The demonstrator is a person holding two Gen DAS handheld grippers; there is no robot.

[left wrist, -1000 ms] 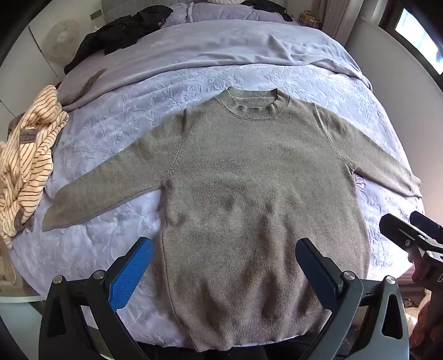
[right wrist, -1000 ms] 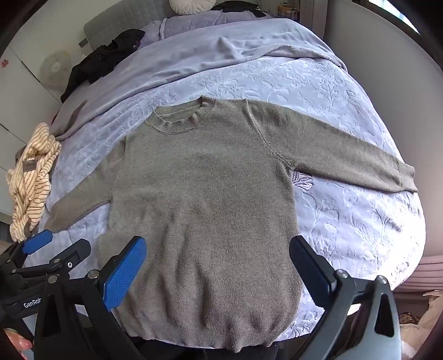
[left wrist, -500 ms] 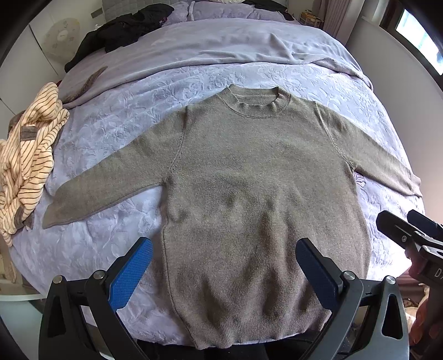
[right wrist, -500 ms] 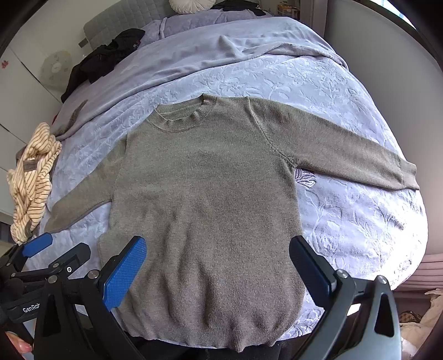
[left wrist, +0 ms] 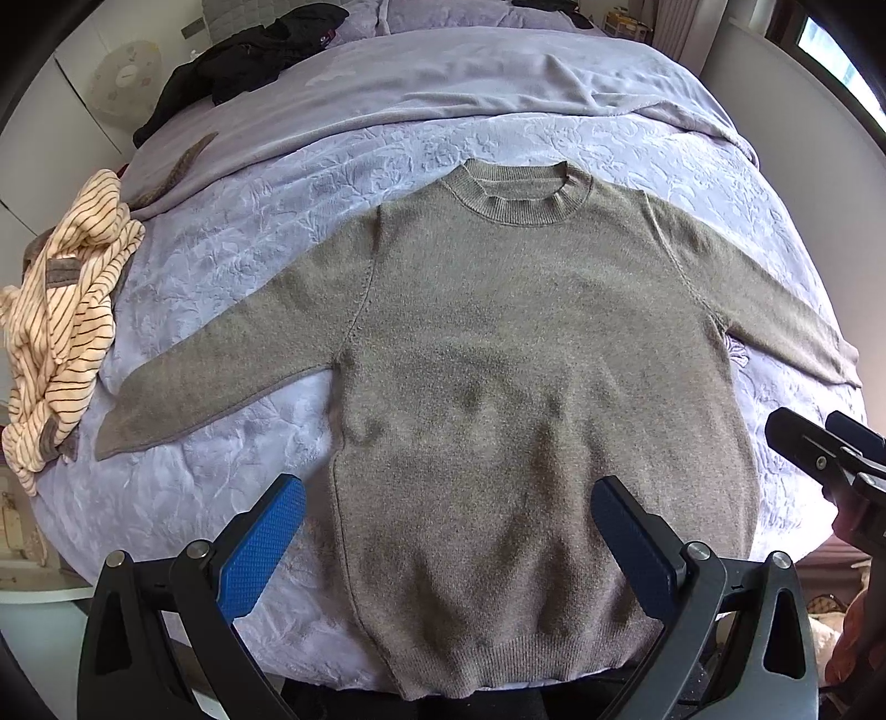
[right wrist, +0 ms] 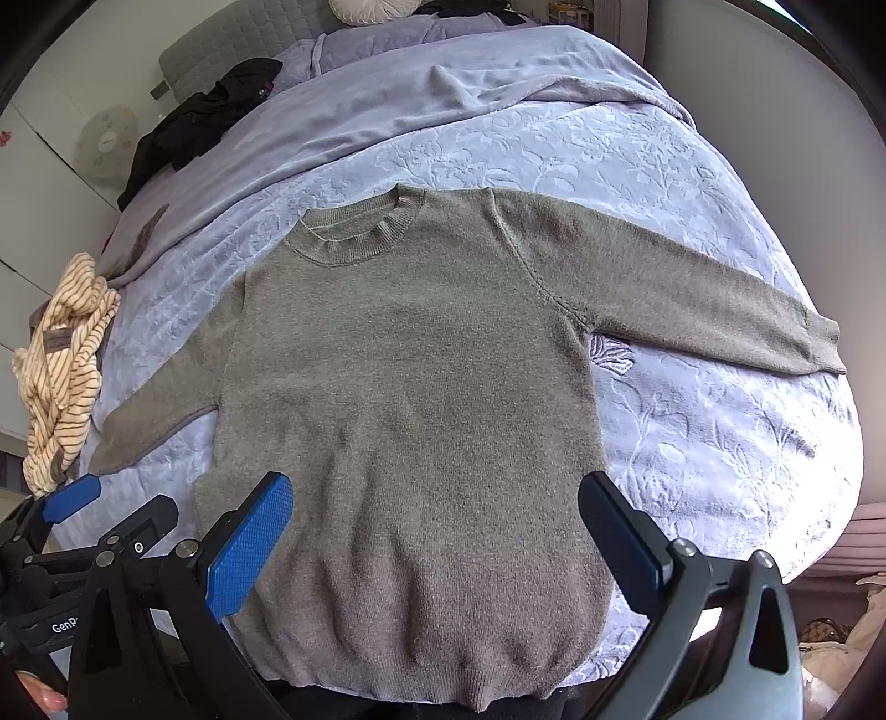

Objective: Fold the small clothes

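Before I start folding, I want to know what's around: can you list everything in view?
sweater: one, grey-brown, flat on the bed, sleeves spread
striped top: one, cream with brown stripes, crumpled at the bed's left edge
dark clothes: one pile, black, far left of the bed
bedspread: one, pale lilac, under the sweater
blanket: one, lilac, far half of the bed
fan: one, white, beyond the bed
left gripper: open, above the hem
right gripper: open, above the hem

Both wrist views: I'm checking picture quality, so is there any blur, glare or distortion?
Left wrist view: sweater sharp, fisheye bulges the bed, window blown out top right. Right wrist view: equally sharp, same bulge, soft shading on the sweater's lower half.
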